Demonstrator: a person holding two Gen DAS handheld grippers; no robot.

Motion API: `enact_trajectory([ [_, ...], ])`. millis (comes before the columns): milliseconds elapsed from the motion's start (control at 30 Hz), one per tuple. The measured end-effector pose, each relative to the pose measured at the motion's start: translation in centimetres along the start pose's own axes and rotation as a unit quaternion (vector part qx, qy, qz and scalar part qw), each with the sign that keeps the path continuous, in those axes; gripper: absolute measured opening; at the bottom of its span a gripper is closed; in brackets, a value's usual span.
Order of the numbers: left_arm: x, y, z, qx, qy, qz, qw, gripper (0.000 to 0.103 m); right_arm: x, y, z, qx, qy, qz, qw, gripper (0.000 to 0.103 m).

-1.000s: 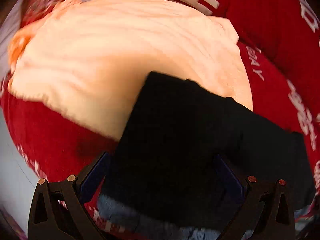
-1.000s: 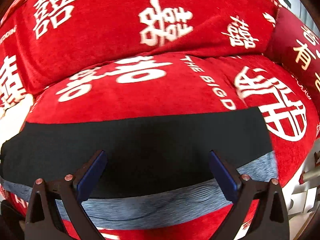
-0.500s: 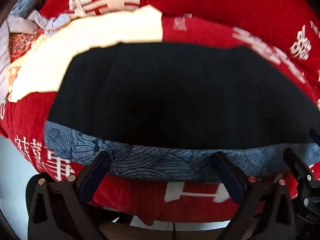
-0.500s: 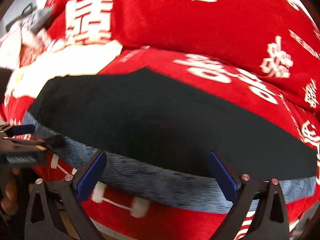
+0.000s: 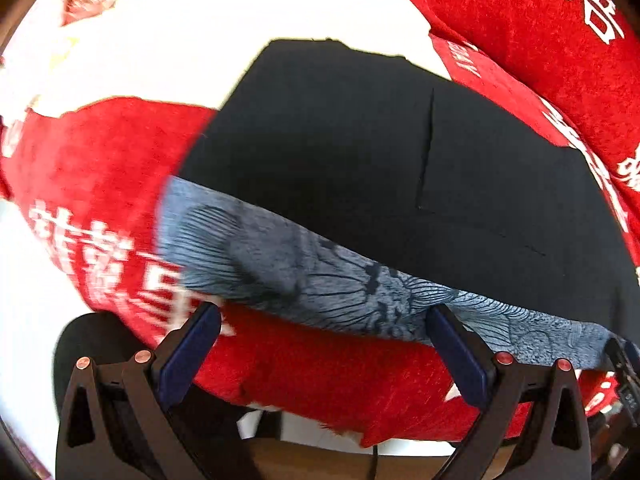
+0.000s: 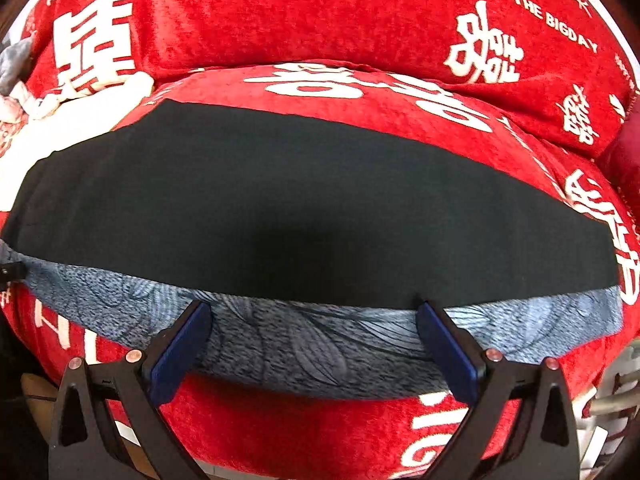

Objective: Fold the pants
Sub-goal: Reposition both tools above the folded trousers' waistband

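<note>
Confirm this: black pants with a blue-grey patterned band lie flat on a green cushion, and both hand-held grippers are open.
One thing is off: the cushion is red with white characters, not green, as the right wrist view shows. The rest stands: the black pants with their blue-grey patterned band lie flat on it, and the left hand-held gripper and right hand-held gripper are both open.

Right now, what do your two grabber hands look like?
Both look alike. The left gripper and right gripper each have two black plastic arms with triangle cut-outs, small copper-coloured screws, and flat dark blue pads at the tips.
</note>
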State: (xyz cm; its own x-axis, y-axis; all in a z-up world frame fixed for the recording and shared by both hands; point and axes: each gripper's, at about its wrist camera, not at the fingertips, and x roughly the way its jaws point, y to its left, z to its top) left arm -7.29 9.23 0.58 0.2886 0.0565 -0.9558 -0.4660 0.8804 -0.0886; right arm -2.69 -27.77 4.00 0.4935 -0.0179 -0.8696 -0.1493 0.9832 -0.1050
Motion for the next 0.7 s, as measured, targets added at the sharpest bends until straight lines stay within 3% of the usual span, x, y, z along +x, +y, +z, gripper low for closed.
enact_trajectory([
  [167, -3.8, -3.3, -1.1, 0.044, -0.030, -0.030, 0.9981, 0.103, -2.0, 2.5, 0.2, -0.035, -0.024, 0.037, 0.998, 0.103],
  [233, -3.3, -6.7, -0.9, 0.077, -0.025, -0.040, 0.9959, 0.103, -1.7, 3.8, 0.1, -0.058, -0.019, 0.044, 0.997, 0.103],
  [367, -1.7, -12.2, -1.8, 0.136, -0.015, -0.015, 0.9905, 0.103, 0.5, 4.1, -0.3, -0.064, 0.035, 0.050, 0.996, 0.102],
  [433, -1.3, -13.4, -2.0, 0.149, -0.012, 0.010, 0.9887, 0.103, 0.3, 3.9, -0.2, -0.076, 0.030, 0.035, 0.996, 0.103],
  [500, -2.1, -14.2, -1.3, 0.157, -0.017, -0.009, 0.9874, 0.103, -0.6, 3.7, 0.4, -0.079, 0.014, 0.037, 0.996, 0.103],
  [600, -2.9, -15.3, 1.2, 0.148, -0.029, -0.010, 0.9885, 0.103, -0.6, 3.7, 1.8, -0.081, 0.002, 0.033, 0.996, 0.103],
  [700, -1.9, -17.3, 4.3, 0.139, -0.010, -0.019, 0.9901, 0.103, 0.6, 4.0, 3.7, -0.077, 0.005, 0.038, 0.996, 0.103],
])
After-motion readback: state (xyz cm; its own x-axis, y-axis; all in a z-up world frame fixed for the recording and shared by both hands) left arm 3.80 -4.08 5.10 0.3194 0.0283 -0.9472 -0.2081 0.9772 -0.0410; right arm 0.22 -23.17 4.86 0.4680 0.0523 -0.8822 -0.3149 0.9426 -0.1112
